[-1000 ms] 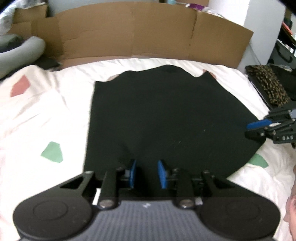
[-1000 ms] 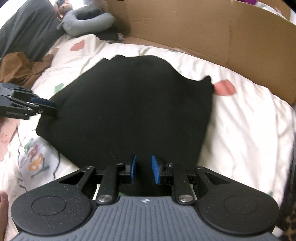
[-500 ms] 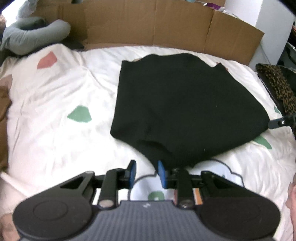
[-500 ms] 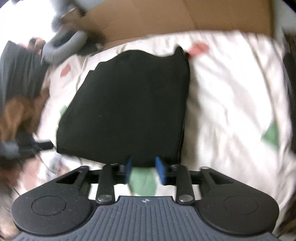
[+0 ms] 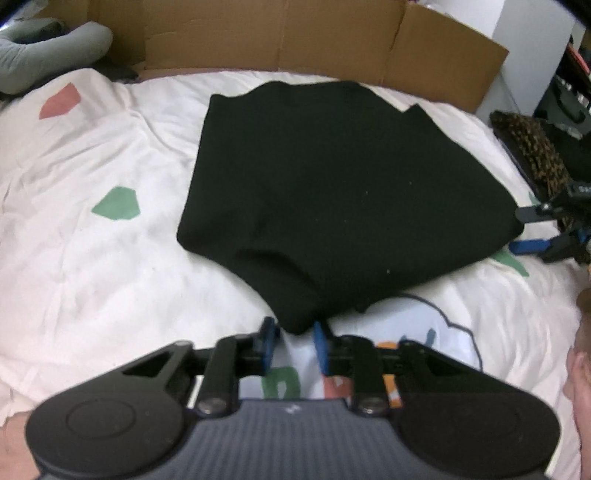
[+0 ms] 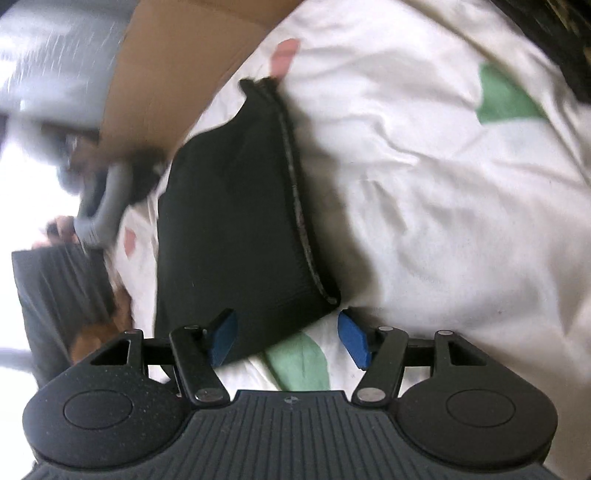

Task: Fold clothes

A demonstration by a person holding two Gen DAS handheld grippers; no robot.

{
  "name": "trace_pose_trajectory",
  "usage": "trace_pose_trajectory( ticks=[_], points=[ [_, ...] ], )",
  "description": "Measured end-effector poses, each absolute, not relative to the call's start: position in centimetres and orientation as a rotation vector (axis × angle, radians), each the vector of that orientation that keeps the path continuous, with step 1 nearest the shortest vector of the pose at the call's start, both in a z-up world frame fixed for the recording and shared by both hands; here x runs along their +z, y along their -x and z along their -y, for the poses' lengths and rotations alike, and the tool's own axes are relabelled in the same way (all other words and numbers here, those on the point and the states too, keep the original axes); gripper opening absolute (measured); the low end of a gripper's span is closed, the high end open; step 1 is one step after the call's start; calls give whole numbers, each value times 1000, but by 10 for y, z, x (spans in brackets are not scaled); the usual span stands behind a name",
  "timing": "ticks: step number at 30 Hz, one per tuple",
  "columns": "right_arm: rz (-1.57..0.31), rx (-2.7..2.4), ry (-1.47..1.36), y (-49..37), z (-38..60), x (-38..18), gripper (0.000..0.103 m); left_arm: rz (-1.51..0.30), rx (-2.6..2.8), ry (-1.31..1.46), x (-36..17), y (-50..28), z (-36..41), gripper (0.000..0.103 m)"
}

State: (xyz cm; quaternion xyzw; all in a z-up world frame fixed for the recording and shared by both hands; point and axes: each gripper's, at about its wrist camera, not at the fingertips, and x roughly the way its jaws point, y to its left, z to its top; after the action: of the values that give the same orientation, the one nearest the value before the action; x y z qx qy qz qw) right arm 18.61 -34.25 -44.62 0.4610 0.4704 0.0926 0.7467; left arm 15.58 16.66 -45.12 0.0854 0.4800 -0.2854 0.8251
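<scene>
The black garment (image 5: pixel 340 199) lies folded on my white bedsheet (image 5: pixel 96 266). My left gripper (image 5: pixel 293 341) sits slightly open around its near corner, gripping nothing. My right gripper (image 6: pixel 288 338) gapes wide at another corner, empty.

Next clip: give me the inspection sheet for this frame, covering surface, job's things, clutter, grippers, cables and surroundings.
Surface: white bedsheet with coloured patches, wrinkled.
Job's things: black garment lying folded on the sheet.
Clutter: grey pillow at the far left; leopard-print item at the right edge.
Grippers: left hand-held gripper open, garment's near corner between its jaws; right hand-held gripper wide open at the garment's corner, gripping nothing.
Cables: nothing seen.
Surroundings: cardboard wall behind the bed.
</scene>
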Motion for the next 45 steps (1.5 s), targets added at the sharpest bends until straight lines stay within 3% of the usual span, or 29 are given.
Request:
trace_pose_trajectory(
  ticks=[2,6,10,22,26,28,30,34,37,41,45],
  points=[
    [-1012,194,-1060,-188,346,-451,62,-1018,-610,-191,-448,-156,-166,6],
    [-1031,164,-1079,-195,350,-457,20,-988,-617,-219,-436,-154,-170,4],
    [-1037,163,-1067,-199,354,-456,10,-973,-616,-238,-429,-155,-176,3],
    [-1042,167,-1032,-204,361,-451,9,-1013,-542,-268,-440,-161,-197,0],
    [-1041,173,-1038,-201,362,-450,14,-1085,-460,-201,-445,-164,-219,0],
    [-1039,179,-1050,-198,361,-451,42,-1090,-457,-141,-440,-163,-225,7],
    [-1037,184,-1062,-195,361,-451,51,-1095,-449,-63,-436,-164,-230,14],
    [-1034,196,-1085,-189,360,-451,52,-1073,-470,56,-427,-166,-230,33],
    [-1031,204,-1103,-184,360,-452,52,-1055,-505,130,-424,-167,-227,42],
    [-1028,212,-1116,-185,353,-457,52,-1048,-538,164,-433,-173,-216,41],
    [-1004,183,-1153,-191,354,-462,50,-1068,-586,98,-444,-175,-203,32]
  ],
)
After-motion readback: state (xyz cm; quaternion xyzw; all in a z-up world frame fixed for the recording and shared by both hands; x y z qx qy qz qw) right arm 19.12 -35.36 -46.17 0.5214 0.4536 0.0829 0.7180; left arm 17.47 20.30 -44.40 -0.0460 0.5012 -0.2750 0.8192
